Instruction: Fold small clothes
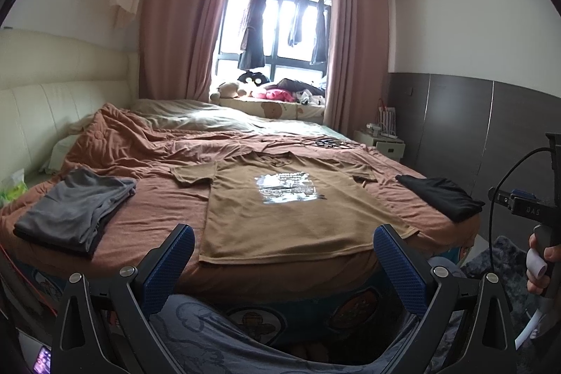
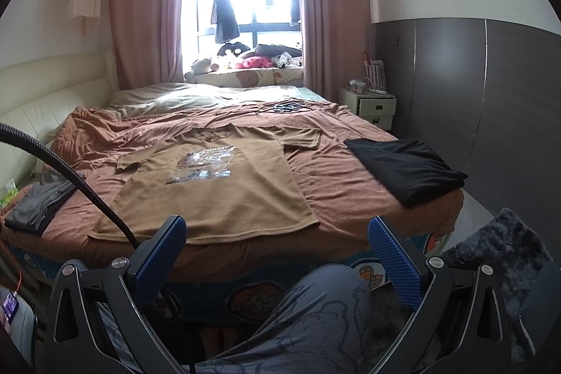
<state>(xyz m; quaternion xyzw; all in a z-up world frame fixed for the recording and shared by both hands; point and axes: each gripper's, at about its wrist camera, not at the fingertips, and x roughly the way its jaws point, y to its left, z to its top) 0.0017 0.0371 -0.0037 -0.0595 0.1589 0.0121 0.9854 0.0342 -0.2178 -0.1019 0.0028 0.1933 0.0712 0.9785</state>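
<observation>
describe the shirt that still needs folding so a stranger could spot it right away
On the bed's rust-brown cover, near the foot edge, three garments lie in a row. The tan t-shirt is the middle one, spread flat with a silvery chest print; the grey clothes and black garment beside it are already folded.

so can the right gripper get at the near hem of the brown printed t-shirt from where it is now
Probably yes. The right gripper is open and empty, held just short of the bed edge, and the brown printed t-shirt lies flat with its near hem at that edge. Nothing lies between them; the folded black garment sits off to the right.
</observation>
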